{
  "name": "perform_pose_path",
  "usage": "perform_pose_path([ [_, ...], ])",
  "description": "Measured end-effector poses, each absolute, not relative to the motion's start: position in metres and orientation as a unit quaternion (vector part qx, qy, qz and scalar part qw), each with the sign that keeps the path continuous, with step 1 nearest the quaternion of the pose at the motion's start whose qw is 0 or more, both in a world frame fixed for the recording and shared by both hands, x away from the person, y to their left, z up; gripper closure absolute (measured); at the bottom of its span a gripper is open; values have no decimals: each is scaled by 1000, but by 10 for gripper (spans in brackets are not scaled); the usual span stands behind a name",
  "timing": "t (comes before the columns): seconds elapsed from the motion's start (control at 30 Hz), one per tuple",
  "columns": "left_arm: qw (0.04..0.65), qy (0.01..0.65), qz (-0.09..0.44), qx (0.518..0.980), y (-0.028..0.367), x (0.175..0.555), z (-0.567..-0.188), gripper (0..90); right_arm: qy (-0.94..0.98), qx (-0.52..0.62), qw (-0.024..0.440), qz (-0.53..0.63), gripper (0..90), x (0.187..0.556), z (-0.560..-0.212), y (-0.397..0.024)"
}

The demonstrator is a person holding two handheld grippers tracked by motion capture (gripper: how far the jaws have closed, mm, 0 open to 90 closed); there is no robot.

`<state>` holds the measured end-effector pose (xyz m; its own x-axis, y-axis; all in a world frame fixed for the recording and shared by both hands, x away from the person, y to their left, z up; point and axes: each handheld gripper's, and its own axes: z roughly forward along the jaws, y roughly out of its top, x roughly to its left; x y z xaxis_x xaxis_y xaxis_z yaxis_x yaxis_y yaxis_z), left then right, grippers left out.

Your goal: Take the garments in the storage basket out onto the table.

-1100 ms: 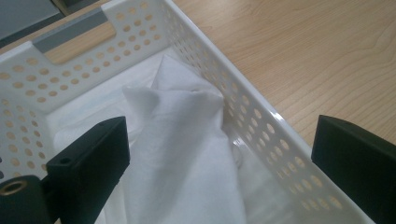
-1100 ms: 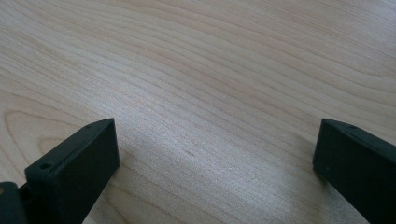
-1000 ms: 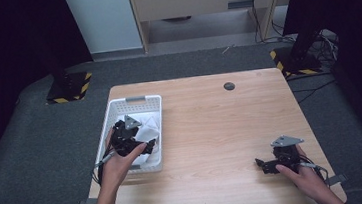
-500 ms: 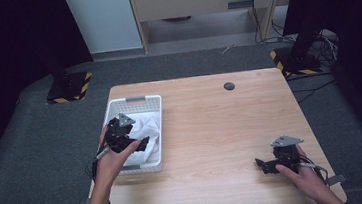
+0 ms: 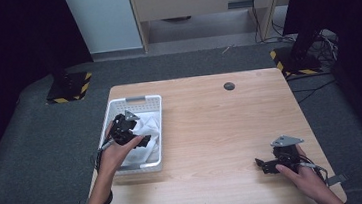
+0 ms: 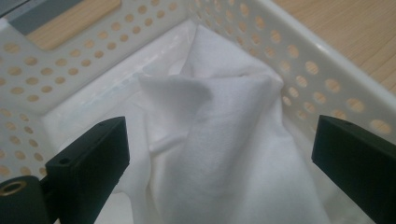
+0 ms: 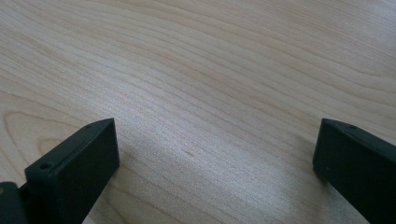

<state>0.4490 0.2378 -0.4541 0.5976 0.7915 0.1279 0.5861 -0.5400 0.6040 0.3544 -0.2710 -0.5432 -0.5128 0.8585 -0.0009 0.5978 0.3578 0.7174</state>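
A crumpled white cloth (image 6: 224, 140), soft and creased, rises in a peak inside the perforated white basket (image 6: 322, 79) between the left gripper's (image 6: 219, 154) wide-open, empty jaws.

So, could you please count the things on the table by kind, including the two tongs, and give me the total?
White perforated basket: 1
White cloth inside the basket: 1
Tongs: 2, the left tongs open over the cloth, the right tongs open over bare wood
Small dark round disc near the table's far edge: 1
Total: 5
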Motion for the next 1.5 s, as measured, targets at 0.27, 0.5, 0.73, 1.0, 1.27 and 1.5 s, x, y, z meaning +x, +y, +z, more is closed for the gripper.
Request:
perform_pose_path([
  [0.27, 251, 395, 173, 867, 236, 459, -474, 41, 801, 454, 193, 338, 4, 354, -543, -271],
  [0.5, 270, 386, 133, 872, 232, 463, -484, 29, 801, 454, 193, 338, 3, 354, -543, -271],
  [0.73, 275, 380, 122, 875, 236, 465, -492, 18, 801, 454, 193, 338, 3, 354, -543, -271],
  [1.0, 230, 350, 116, 901, 230, 464, -508, 2, 801, 454, 193, 338, 4, 354, -543, -271],
  [1.27, 239, 371, 135, 887, 235, 470, -509, 3, 801, 454, 193, 338, 3, 354, -543, -271],
  [1.5, 238, 375, 133, 886, 239, 474, -514, 0, 801, 454, 193, 338, 4, 354, -543, -271],
])
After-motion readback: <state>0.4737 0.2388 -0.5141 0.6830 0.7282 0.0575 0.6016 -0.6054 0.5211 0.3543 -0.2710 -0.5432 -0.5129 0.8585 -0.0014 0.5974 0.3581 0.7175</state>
